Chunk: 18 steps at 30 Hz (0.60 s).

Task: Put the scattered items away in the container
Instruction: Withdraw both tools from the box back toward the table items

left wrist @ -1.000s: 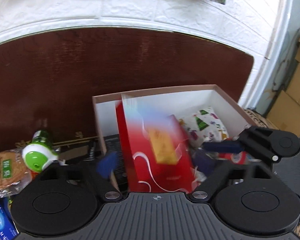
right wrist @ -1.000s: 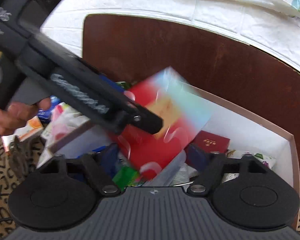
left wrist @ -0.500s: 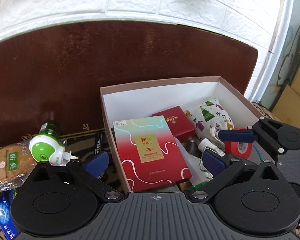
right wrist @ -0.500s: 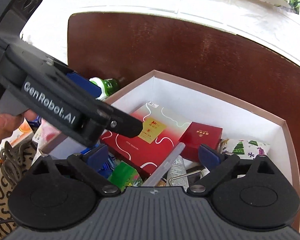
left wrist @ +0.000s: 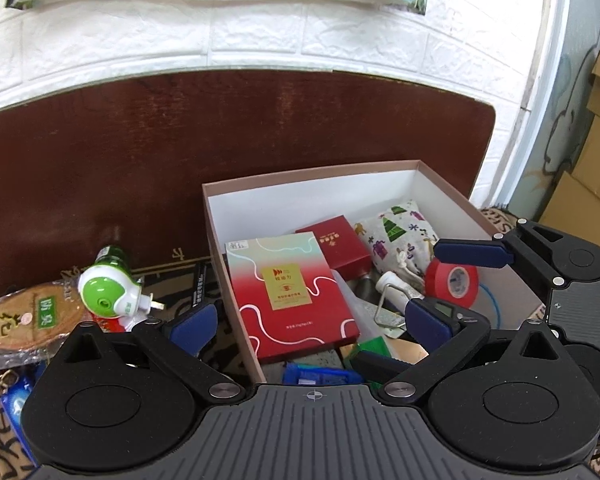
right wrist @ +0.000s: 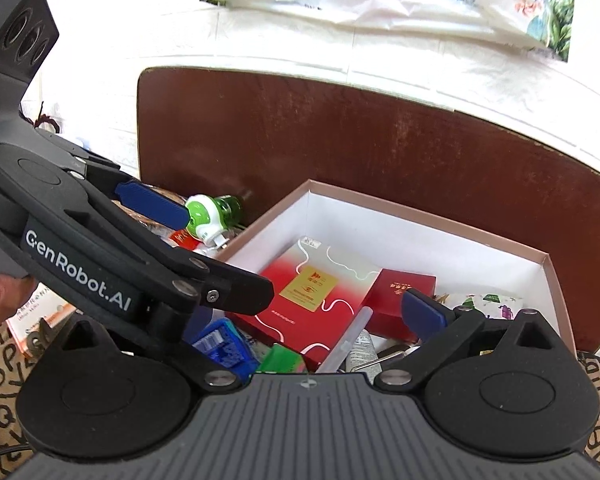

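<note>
the red booklet (left wrist: 292,292) lies flat in the box (left wrist: 312,176) by its left wall, free. the left gripper (left wrist: 312,320) is wide apart; the right gripper (right wrist: 308,316) is opening, both empty, so a release seems done.

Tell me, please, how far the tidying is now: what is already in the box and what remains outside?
Done: the large red booklet, small red case and red tape roll lie inside the box. In hand: nothing; the left gripper is open, the right gripper's jaws are opening, empty. Left: the green plug-in device and packets beside the box.
</note>
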Each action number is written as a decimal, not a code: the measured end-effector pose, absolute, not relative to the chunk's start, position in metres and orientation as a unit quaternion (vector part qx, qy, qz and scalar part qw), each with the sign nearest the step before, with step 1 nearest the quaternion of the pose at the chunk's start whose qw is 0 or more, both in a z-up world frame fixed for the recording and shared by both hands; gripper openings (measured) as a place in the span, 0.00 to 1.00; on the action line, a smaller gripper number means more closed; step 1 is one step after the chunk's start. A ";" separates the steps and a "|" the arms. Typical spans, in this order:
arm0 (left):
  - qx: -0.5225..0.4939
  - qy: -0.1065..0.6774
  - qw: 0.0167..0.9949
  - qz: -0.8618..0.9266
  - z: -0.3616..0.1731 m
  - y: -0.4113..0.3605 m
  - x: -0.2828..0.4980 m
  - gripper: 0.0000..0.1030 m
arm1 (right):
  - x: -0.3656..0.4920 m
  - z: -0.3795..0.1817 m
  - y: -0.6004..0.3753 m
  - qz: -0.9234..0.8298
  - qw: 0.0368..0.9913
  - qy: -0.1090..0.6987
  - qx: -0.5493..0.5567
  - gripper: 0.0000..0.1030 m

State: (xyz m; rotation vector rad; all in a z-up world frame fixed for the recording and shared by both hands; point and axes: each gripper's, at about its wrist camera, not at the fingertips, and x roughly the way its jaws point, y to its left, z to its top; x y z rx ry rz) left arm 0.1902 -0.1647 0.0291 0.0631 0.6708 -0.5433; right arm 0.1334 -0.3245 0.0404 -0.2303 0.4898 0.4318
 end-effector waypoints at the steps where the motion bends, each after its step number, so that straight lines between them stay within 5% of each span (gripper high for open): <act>1: 0.031 0.322 0.909 -0.262 0.031 -0.163 0.186 1.00 | 0.130 0.042 -0.323 0.210 0.942 0.237 -0.114 0.98; 18: 0.037 0.296 0.932 -0.208 0.031 -0.124 0.103 1.00 | 0.057 0.037 -0.290 0.183 0.956 0.206 -0.105 0.99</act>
